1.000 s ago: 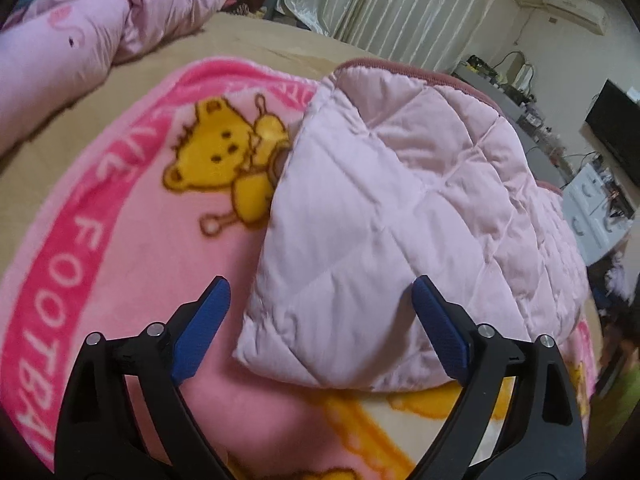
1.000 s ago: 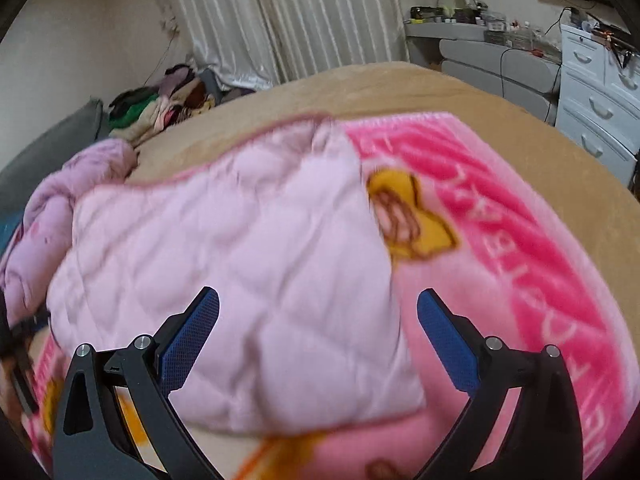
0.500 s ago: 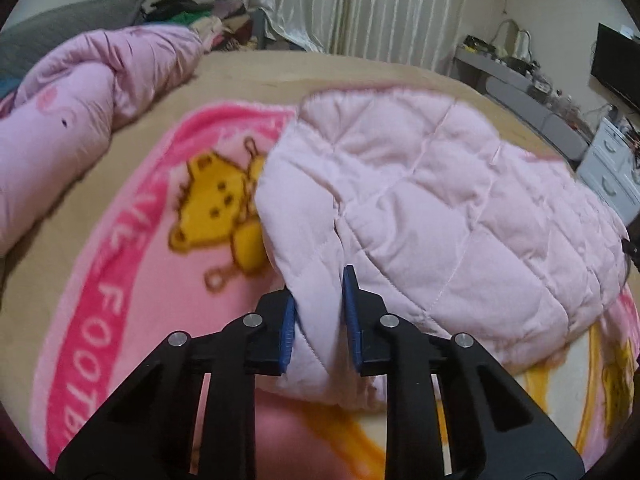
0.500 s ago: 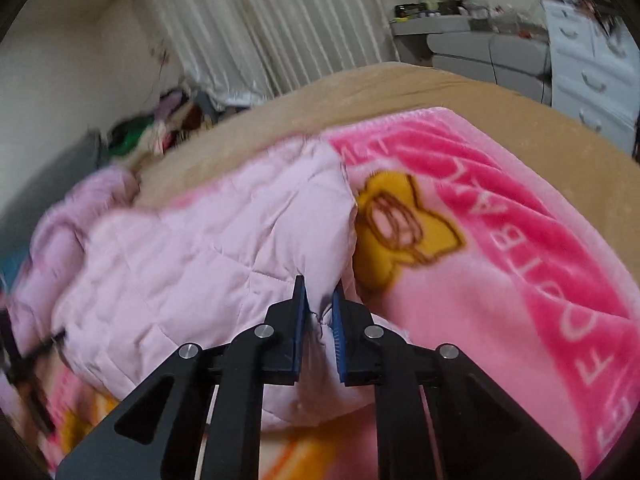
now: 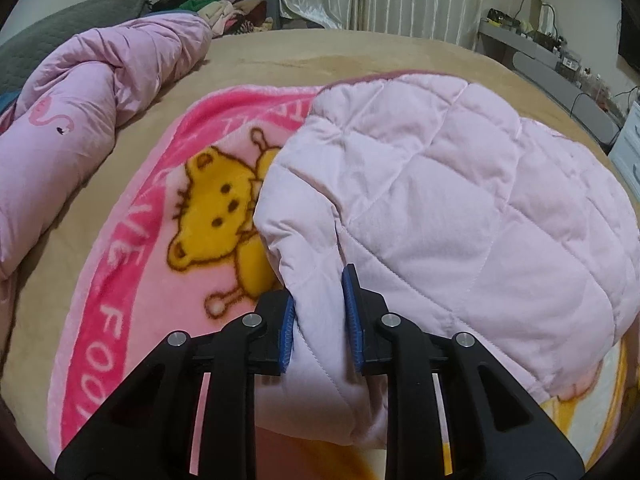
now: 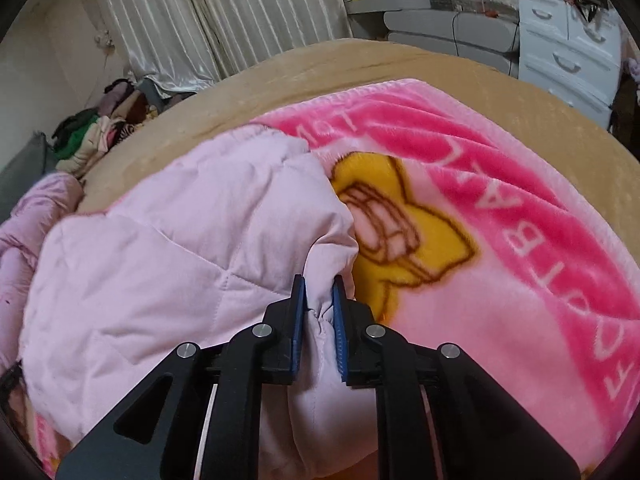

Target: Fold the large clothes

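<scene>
Left tongs [image 5: 318,312]: clamped on quilted jacket [image 5: 440,208] corner | Right tongs [image 6: 319,320]: clamped on its opposite corner | Jacket: on cartoon blanket [image 5: 132,280], bed | Left view only: flamingo duvet [image 5: 80,112] | Right view only: white drawers [image 6: 568,52]

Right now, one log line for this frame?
left gripper: shut on quilted garment | right gripper: shut on it | bear blanket underneath

On the pink blanket [image 5: 132,280] in your left view, the dark pink band carries white letters, "FOO" legible before the gripper cuts them off. In your right view the blanket [image 6: 540,280] shows what looks like "OTBA", probably part of "FOOTBALL".
</scene>
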Demonstrator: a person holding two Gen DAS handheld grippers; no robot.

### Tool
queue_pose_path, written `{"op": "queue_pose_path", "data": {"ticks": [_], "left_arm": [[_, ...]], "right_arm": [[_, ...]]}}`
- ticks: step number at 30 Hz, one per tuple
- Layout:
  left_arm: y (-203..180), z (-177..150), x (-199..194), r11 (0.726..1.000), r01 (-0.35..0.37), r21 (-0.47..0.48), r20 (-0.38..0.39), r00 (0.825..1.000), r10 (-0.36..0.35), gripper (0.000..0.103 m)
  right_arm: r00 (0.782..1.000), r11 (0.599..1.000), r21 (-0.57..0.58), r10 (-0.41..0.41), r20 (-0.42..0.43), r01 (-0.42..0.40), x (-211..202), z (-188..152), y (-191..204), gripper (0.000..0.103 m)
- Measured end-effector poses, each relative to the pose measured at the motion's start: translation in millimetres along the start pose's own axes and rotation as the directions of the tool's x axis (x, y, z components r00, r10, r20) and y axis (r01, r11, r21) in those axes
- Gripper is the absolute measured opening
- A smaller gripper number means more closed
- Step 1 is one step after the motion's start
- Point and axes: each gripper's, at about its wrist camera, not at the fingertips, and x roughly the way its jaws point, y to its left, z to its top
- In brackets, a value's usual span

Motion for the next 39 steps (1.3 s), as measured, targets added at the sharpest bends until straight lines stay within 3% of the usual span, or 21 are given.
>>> {"op": "queue_pose_path", "data": {"ticks": [4,6,8,10,12,14,17,21,26,30,34,35,37,39], "left_arm": [[0.9,-3.1,-2.3,1.000,0.001,0.009,0.013,1.000,-0.001,0.017],[3.0,-3.0,-6.2,1.000,0.004,0.004,0.013,1.000,-0.004,0.019],[4.0,-3.0,-12.4,1.000,-0.008,0.002,0.019,1.000,0.008,0.028],[3.3,-1.8,-24.2,1.000,-0.030,0.000,0.053,0.998,0.030,0.050],[-0.3,0.7,-39.1,0.999,-0.044,-0.007,0.108,0.993,0.045,0.051],[-9.0,5.1,-52.7,1.000,-0.015,-0.005,0.153,0.988,0.016,0.051],[-34.0,11.7,-56.3,0.997,0.058,0.044,0.133,0.989,-0.063,0.051],[-57.9,15.3,-43.9,0.988,0.145,0.045,0.082,0.985,-0.149,0.054],[-70.9,7.5,0.9,0.990,0.135,0.029,-0.024,0.991,-0.134,0.062],[-69.4,4.7,19.3,0.991,0.132,0.001,-0.051,0.990,-0.132,0.064],[-67.0,1.2,11.0,0.991,0.132,-0.009,-0.041,0.990,-0.132,0.065],[-65.2,1.5,5.1,0.993,0.120,-0.007,-0.038,0.992,-0.120,0.067],[-63.4,0.1,-12.9,0.997,0.076,0.030,-0.005,0.997,-0.076,0.083],[-57.4,-2.0,-29.6,0.996,0.075,0.041,0.029,0.997,-0.076,0.084]], "right_arm": [[0.996,0.986,-0.145,-0.087,-0.015,0.083,-3.9,-1.5,17.3,0.025],[0.992,0.973,-0.191,-0.129,0.009,0.128,-15.2,1.8,24.6,0.042],[0.988,0.977,-0.178,-0.101,0.116,0.121,-43.5,5.5,30.6,0.064],[0.979,0.978,-0.186,-0.053,0.197,0.090,-63.8,8.8,43.3,0.074],[0.979,0.966,-0.257,0.026,0.202,0.028,-73.2,10.4,68.0,0.075],[0.983,0.947,-0.320,0.070,0.168,-0.013,-70.9,9.4,91.8,0.077],[0.989,0.914,-0.401,0.114,0.099,-0.066,-56.1,5.9,128.9,0.077],[0.996,0.870,-0.487,0.080,-0.026,-0.083,-16.9,-2.4,170.8,0.077],[0.992,0.897,-0.437,0.017,-0.123,-0.070,16.2,-8.8,181.7,0.083],[0.993,0.897,-0.439,0.002,-0.115,-0.053,29.2,-21.8,181.1,0.084],[0.994,0.900,-0.433,0.005,-0.110,-0.052,26.2,-23.5,178.2,0.084],[0.994,0.899,-0.434,0.008,-0.109,-0.054,20.6,-24.9,177.8,0.083],[0.995,0.894,-0.443,0.036,-0.091,-0.073,0.1,-25.4,174.4,0.086],[0.996,0.893,-0.442,0.082,-0.036,-0.089,-26.8,-31.5,166.7,0.091]]}}
